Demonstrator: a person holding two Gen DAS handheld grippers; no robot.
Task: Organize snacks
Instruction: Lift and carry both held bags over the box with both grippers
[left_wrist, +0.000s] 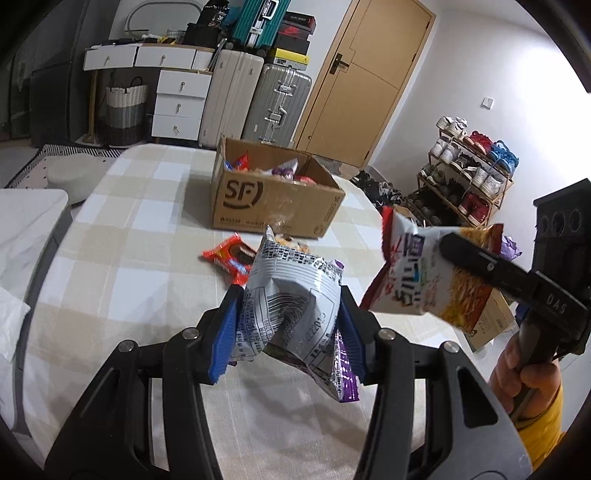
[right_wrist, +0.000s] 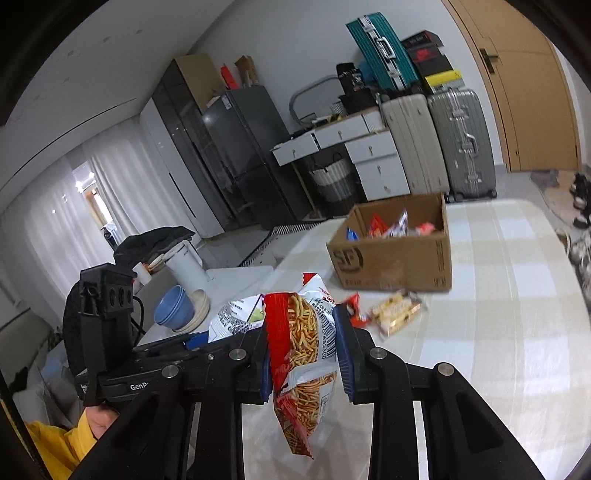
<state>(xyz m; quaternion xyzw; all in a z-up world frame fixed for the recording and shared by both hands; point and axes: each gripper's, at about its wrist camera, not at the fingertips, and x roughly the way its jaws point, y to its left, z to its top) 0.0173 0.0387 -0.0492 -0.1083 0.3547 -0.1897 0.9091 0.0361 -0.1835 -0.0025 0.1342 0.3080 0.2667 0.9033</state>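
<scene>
Left gripper (left_wrist: 288, 325): clamping a crumpled silver snack packet (left_wrist: 291, 299) above the checked table (left_wrist: 129, 236).
Right gripper (right_wrist: 306, 354): gripping a fried-noodle snack bag (right_wrist: 301, 354), hanging lengthwise downward.
SF cardboard box (left_wrist: 273, 203): sitting straight ahead of both grippers, already holding snacks.

- The left wrist view is being taken from just behind the left gripper (left_wrist: 290, 321), looking forward and slightly down across the checked table (left_wrist: 129, 229) toward the cardboard box (left_wrist: 273, 199) and the door (left_wrist: 362, 81).
- The right wrist view is being taken from behind the right gripper (right_wrist: 306, 350), facing the box (right_wrist: 395, 254) from further right, with the room appearing tilted.
- The box, the table (right_wrist: 498, 314) and the suitcases (left_wrist: 255, 99) are being shared by both views; the right gripper (left_wrist: 476, 258) is being caught at the left view's edge, seemingly close by.
</scene>
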